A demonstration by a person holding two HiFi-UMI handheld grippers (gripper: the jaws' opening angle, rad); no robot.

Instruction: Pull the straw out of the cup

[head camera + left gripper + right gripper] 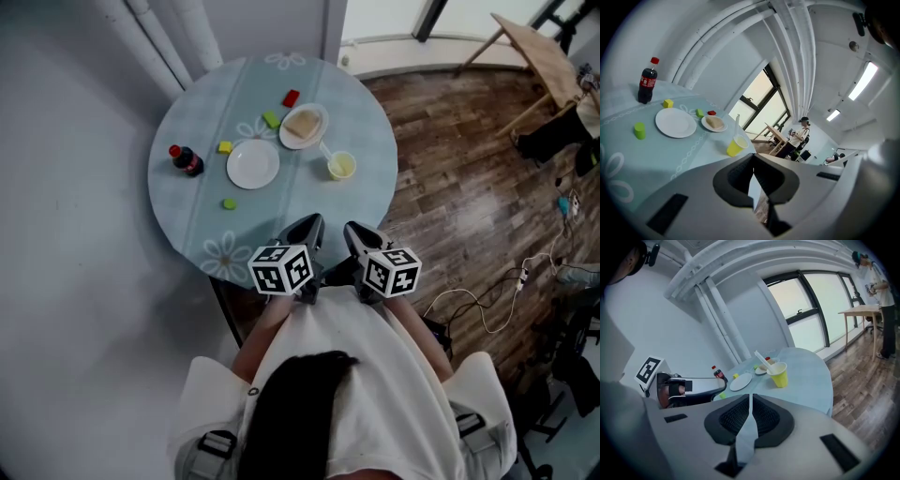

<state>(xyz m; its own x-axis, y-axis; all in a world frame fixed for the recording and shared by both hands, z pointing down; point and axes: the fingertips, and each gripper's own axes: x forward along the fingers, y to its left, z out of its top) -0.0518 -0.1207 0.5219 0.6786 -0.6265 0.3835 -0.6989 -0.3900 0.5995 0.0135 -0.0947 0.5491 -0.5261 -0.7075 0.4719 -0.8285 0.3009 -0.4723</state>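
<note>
- The yellow cup (341, 166) stands on the round table (370, 112), over on the right side; a white plate (253, 164) is near it on the left; a plate with bread (304, 126) is just behind it
- The straw (325, 150) is in the cup; it leans out over the rim toward the plate with bread; so the job is not done yet, and I think it has not really begun
- The left gripper (307, 228) is at the near edge of the table, well apart from the cup; its two jaws are pressed together; there is nothing between them
- The right gripper (354, 232) is just beside the left one, at the near edge too; its jaws are also pressed together; they pinch nothing
- Neither gripper touches the cup or the straw
- What is left, I think: one gripper has to go over to the cup, spread its jaws, pinch the straw near its top, and lift it right out; the other gripper could hold the cup
- The cup looks light, so it may slide or tip over if the straw drags on the rim
- A cola bottle (186, 161) and some small blocks (271, 119) are on the table too; they are on the left and far parts, not between the grippers and the cup
</note>
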